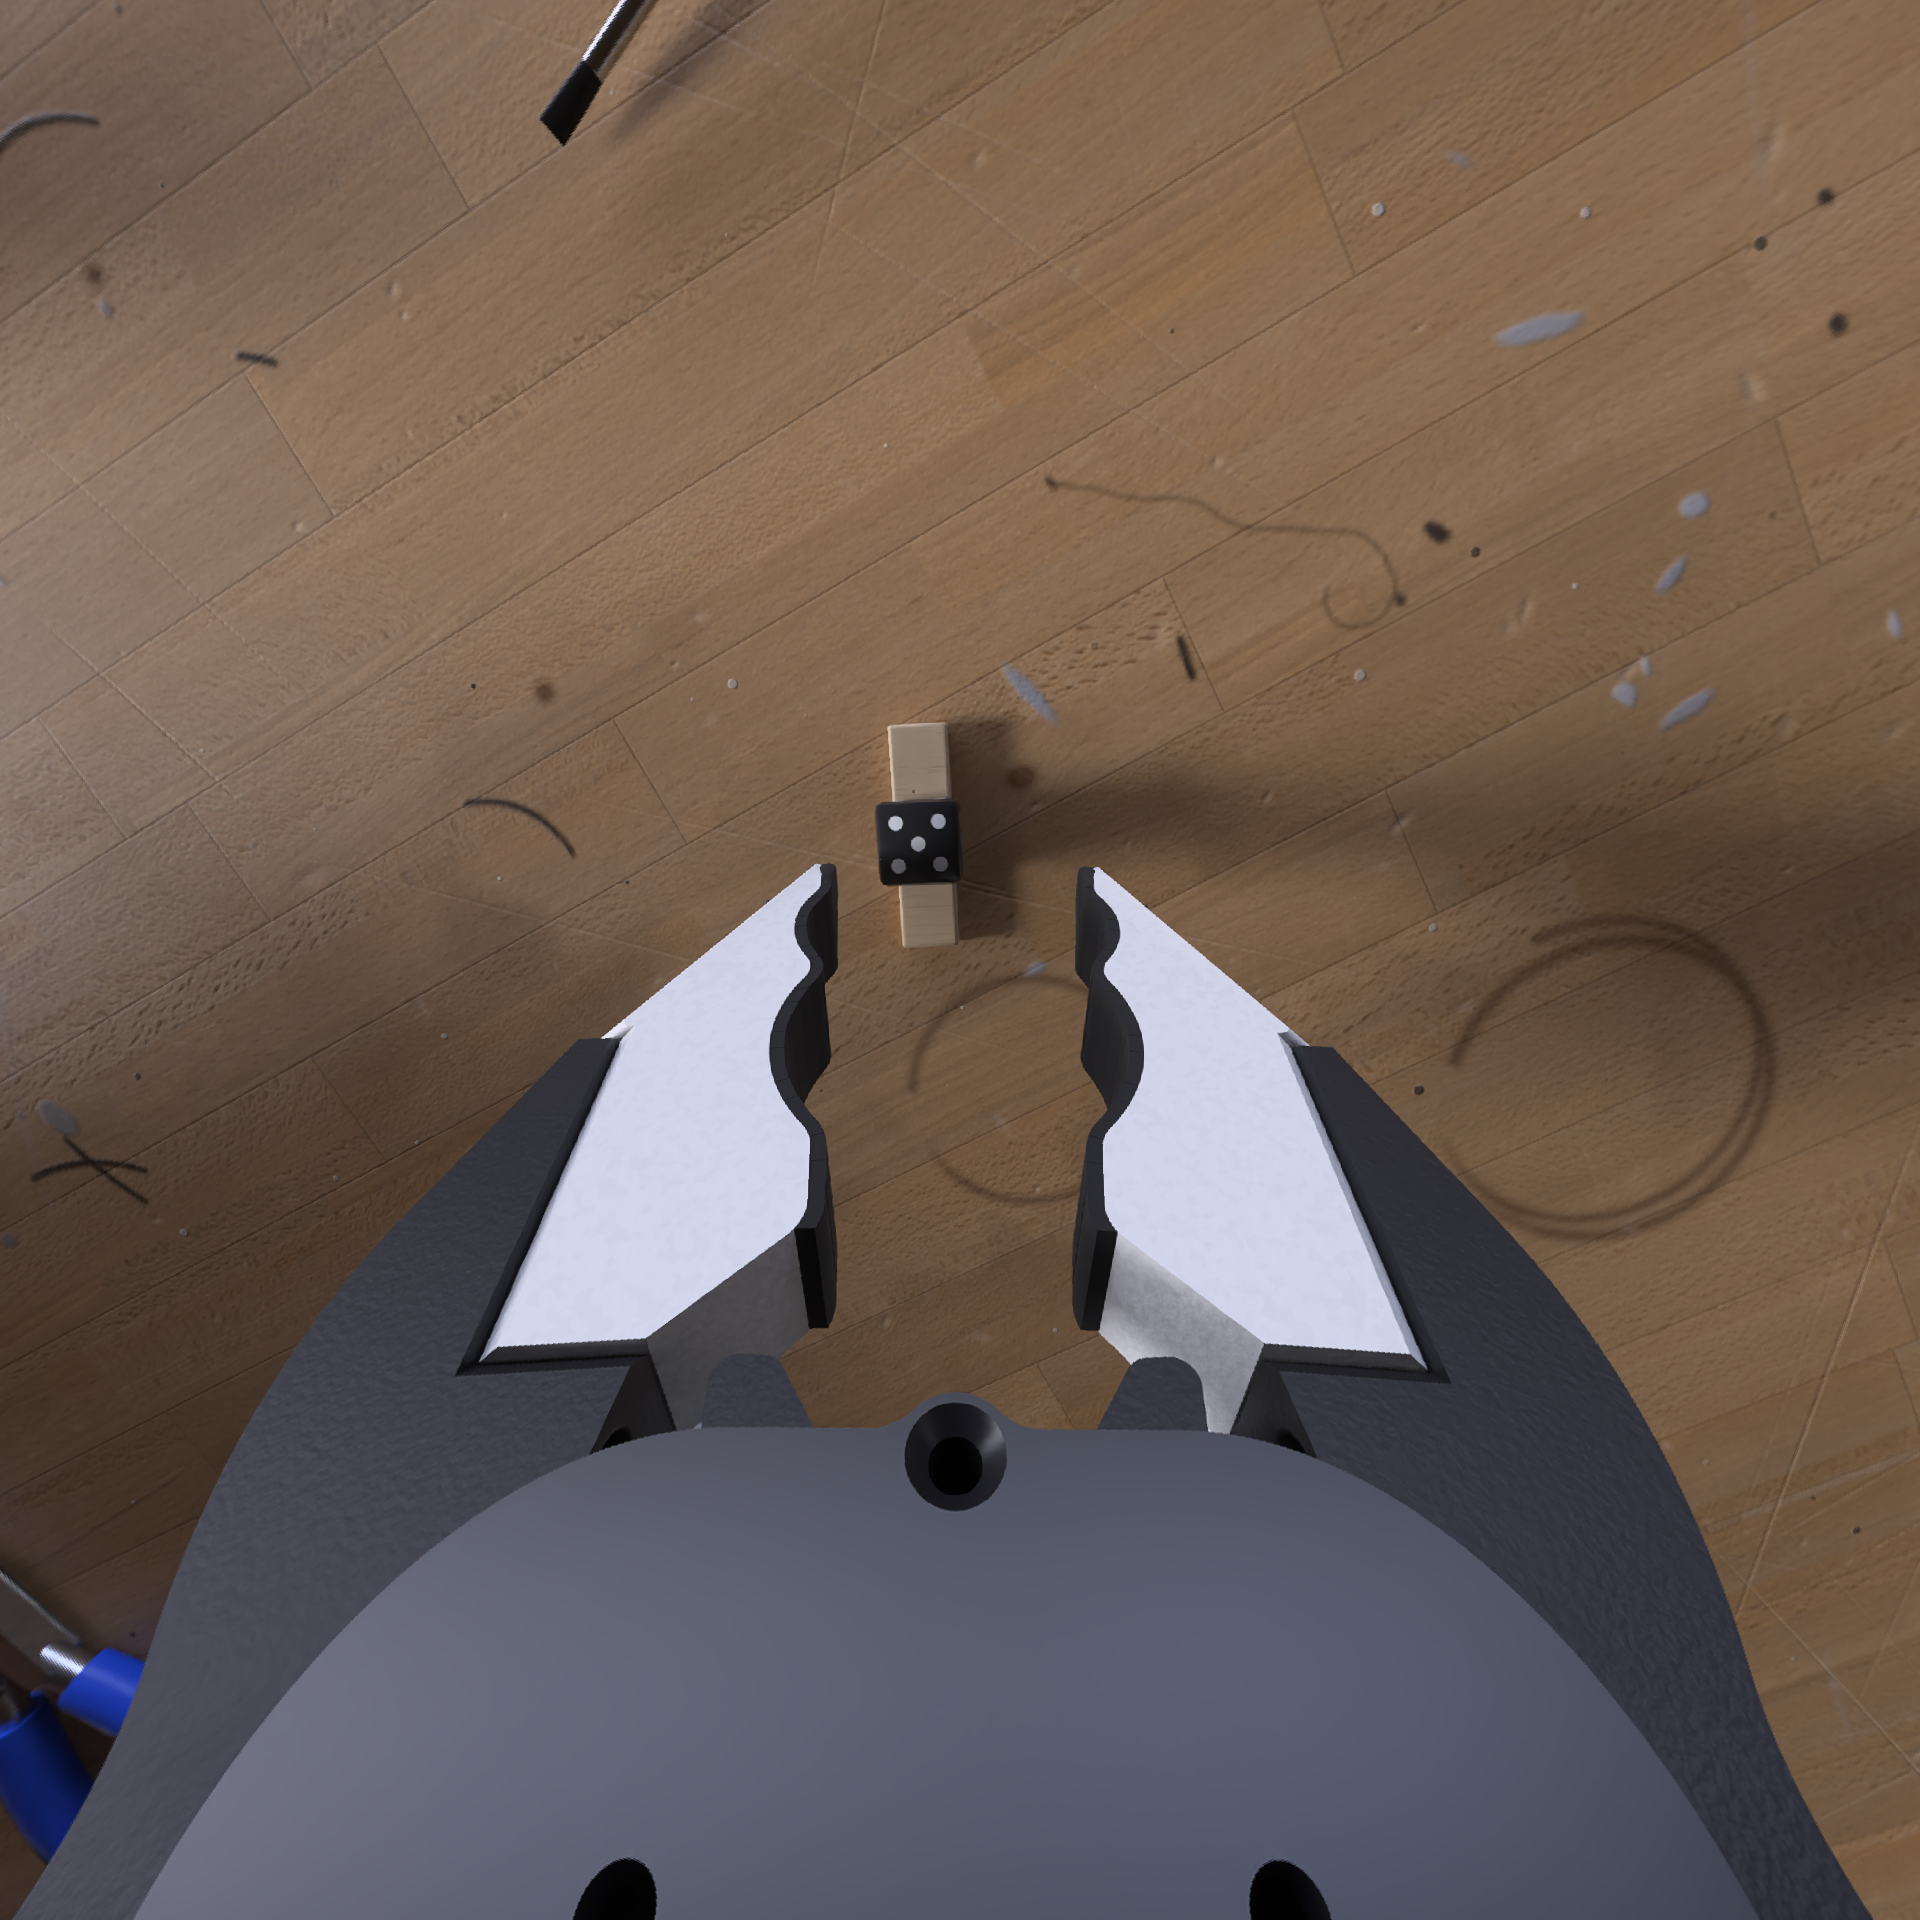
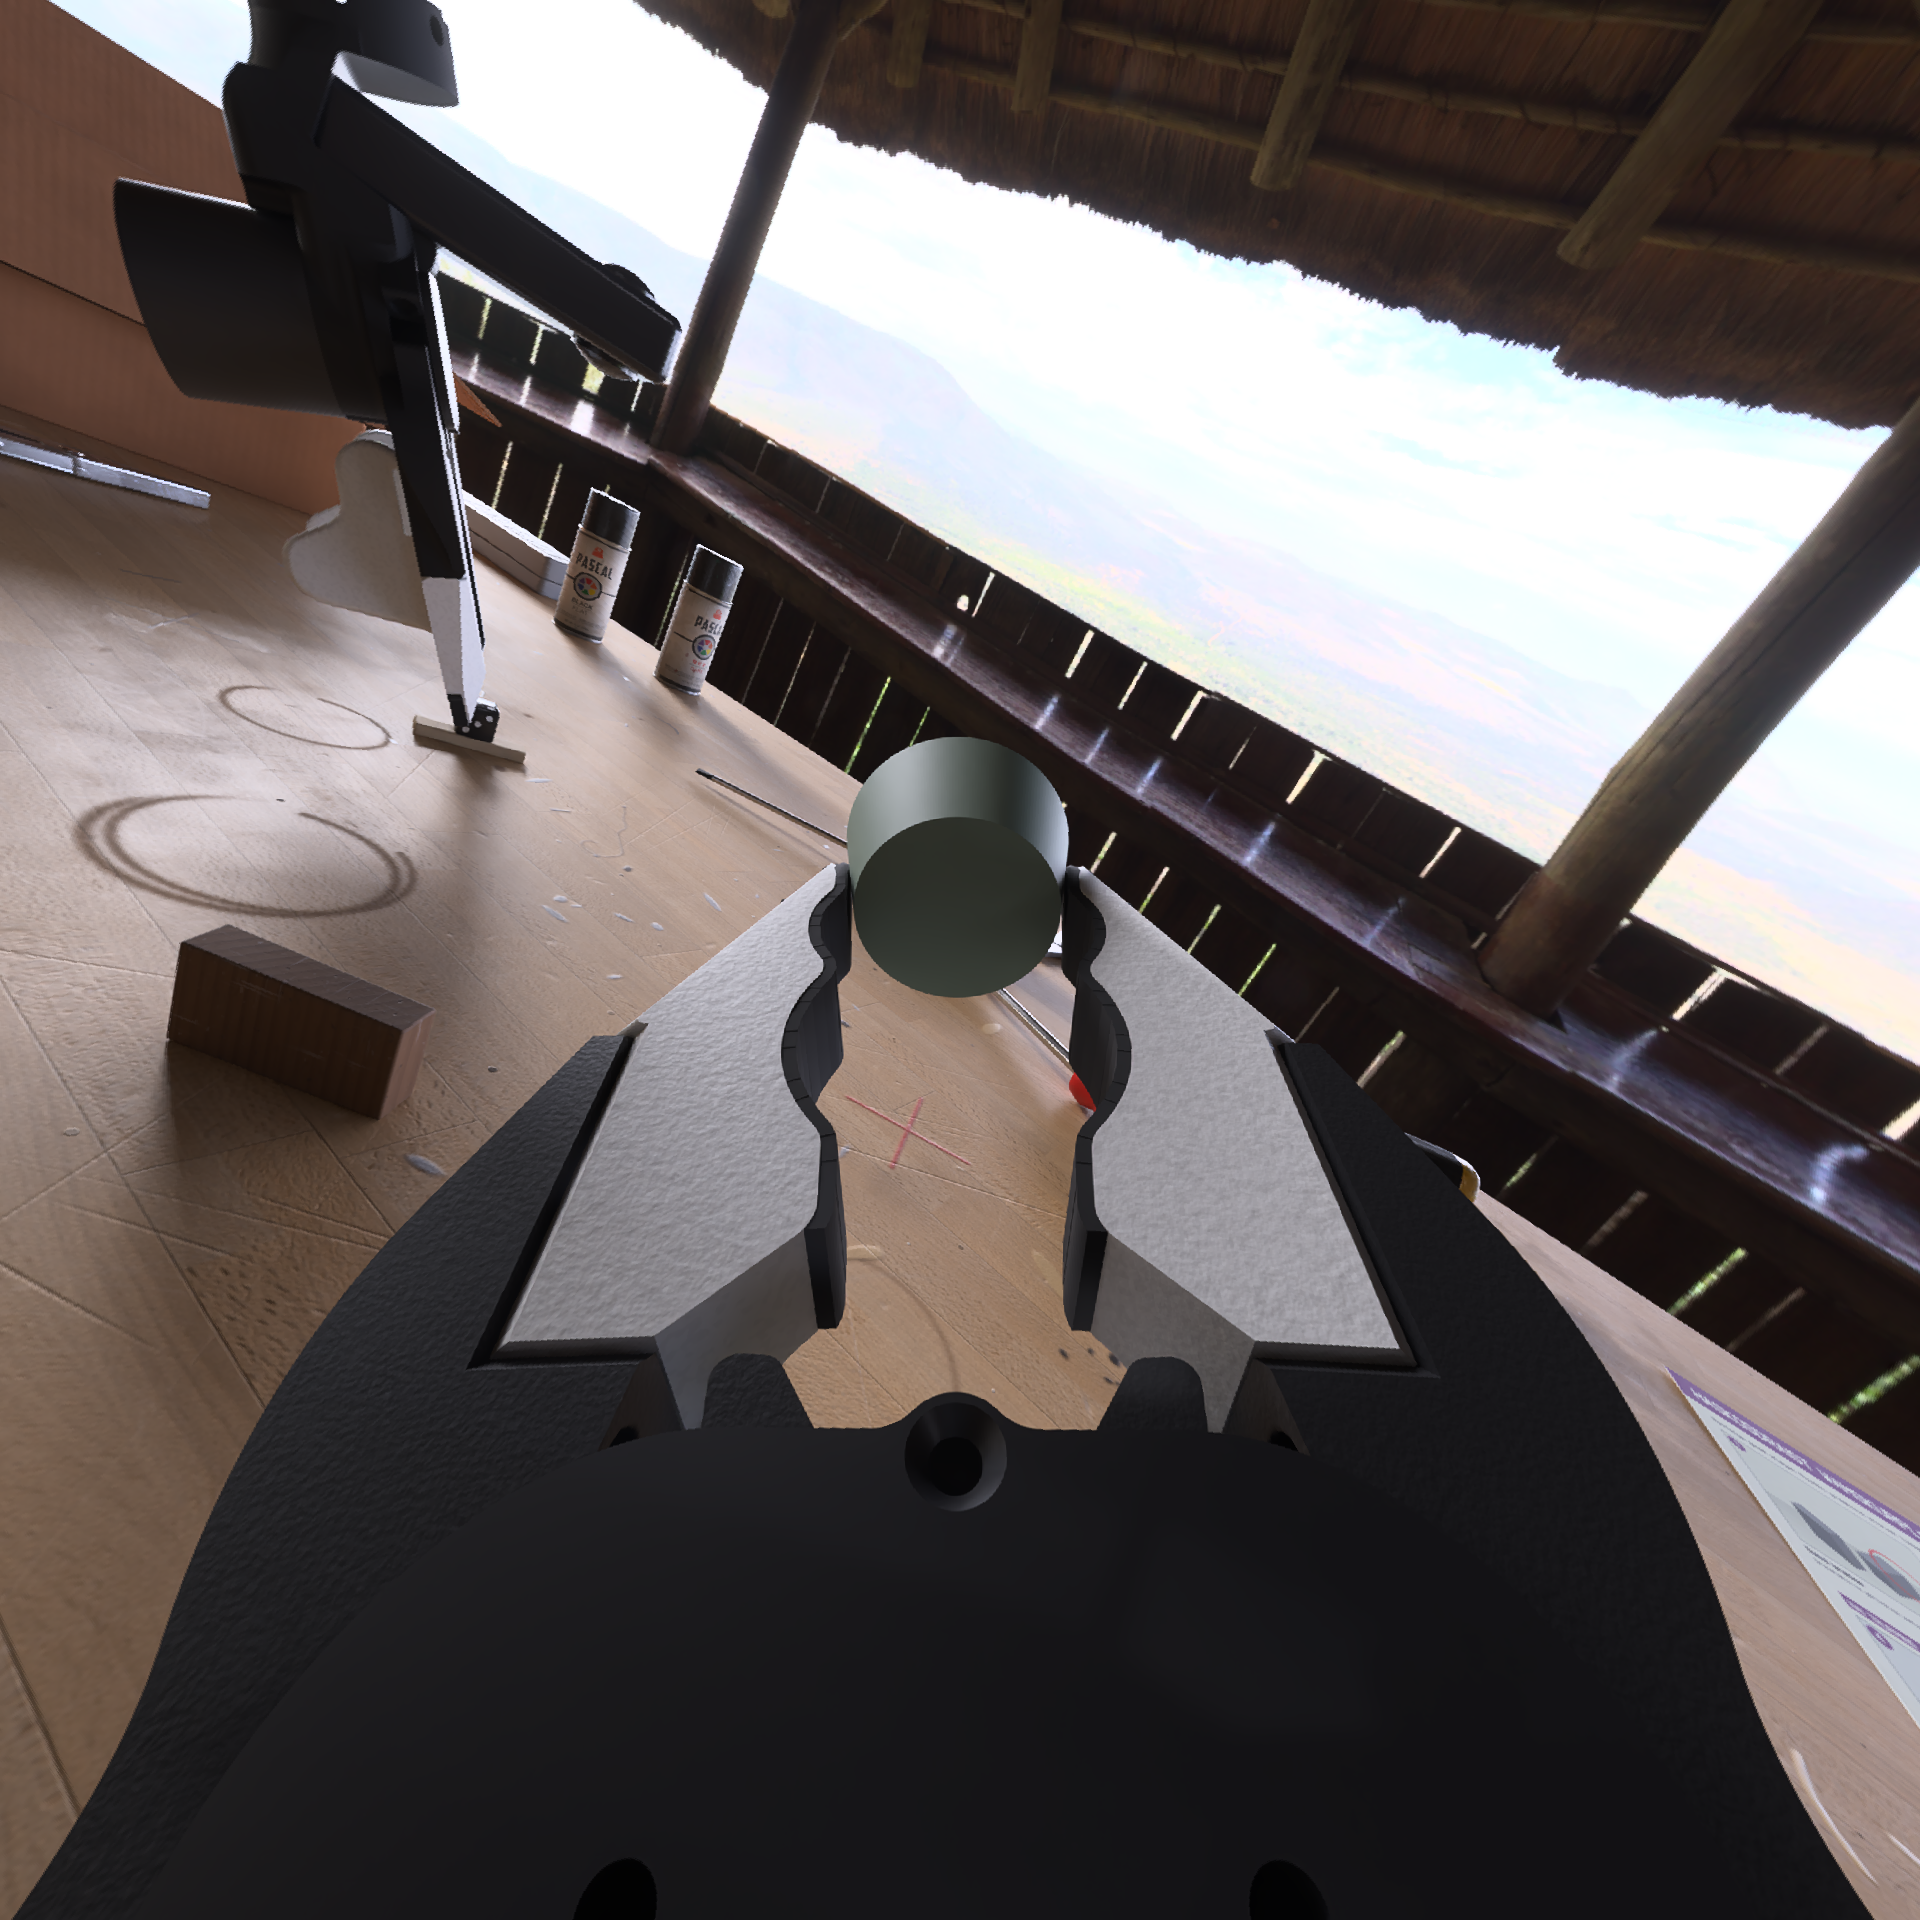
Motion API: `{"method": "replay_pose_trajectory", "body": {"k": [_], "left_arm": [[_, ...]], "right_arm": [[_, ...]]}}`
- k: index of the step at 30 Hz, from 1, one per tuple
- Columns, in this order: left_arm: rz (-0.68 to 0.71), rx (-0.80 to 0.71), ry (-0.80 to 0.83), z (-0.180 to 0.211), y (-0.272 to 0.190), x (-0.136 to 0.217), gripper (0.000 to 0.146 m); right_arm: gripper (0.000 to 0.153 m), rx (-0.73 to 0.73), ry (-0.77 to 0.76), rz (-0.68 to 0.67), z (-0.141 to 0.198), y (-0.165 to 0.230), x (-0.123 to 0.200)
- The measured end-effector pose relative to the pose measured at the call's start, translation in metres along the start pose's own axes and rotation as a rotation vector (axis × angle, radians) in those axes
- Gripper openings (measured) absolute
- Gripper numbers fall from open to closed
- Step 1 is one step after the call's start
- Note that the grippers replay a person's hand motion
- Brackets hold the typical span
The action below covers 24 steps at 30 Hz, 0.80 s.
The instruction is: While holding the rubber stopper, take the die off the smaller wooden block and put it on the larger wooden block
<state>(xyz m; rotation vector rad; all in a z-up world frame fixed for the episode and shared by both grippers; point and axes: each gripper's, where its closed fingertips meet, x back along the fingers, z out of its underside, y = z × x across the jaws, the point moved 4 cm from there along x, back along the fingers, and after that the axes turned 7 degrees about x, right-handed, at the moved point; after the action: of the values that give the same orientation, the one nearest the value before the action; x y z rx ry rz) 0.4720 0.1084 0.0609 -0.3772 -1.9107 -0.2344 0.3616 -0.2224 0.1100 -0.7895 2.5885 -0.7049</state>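
In the left wrist view a black die [image 1: 918, 843] with white pips sits on the small pale wooden block [image 1: 921, 764] lying flat on the table. My left gripper [image 1: 954, 875] is open above them, with the die just ahead of and between the fingertips. In the right wrist view my right gripper [image 2: 956, 883] is shut on the dark grey rubber stopper [image 2: 954, 878], held above the table. The larger dark wooden block [image 2: 296, 1018] lies at the left. Farther off, the left gripper [image 2: 462, 717] hangs over the die [image 2: 483, 719] on the small block [image 2: 447, 740].
Two spray cans [image 2: 592, 577] stand near the table's far edge by a railing. A screwdriver with a red handle [image 2: 1081, 1089] lies behind the stopper. A printed sheet [image 2: 1829, 1527] lies at the right. A blue-handled tool [image 1: 62, 1704] and a black-tipped rod [image 1: 582, 83] lie nearby.
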Motion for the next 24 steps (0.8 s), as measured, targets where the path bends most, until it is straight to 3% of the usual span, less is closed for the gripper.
{"method": "replay_pose_trajectory", "body": {"k": [10, 20, 24], "left_arm": [[0.046, 0.078, 0.056, -0.004, 0.002, -0.011, 0.05], [0.012, 0.075, 0.08, -0.004, 0.007, -0.011, 0.016], [0.001, 0.058, 0.079, -0.003, 0.008, -0.011, 0.016]], "right_arm": [[0.04, 0.001, 0.002, 0.001, 0.0, 0.0, 0.0], [0.04, 0.0, 0.002, -0.005, 0.0, 0.001, 0.0], [0.04, -0.001, 0.001, -0.006, 0.0, 0.001, 0.0]]}}
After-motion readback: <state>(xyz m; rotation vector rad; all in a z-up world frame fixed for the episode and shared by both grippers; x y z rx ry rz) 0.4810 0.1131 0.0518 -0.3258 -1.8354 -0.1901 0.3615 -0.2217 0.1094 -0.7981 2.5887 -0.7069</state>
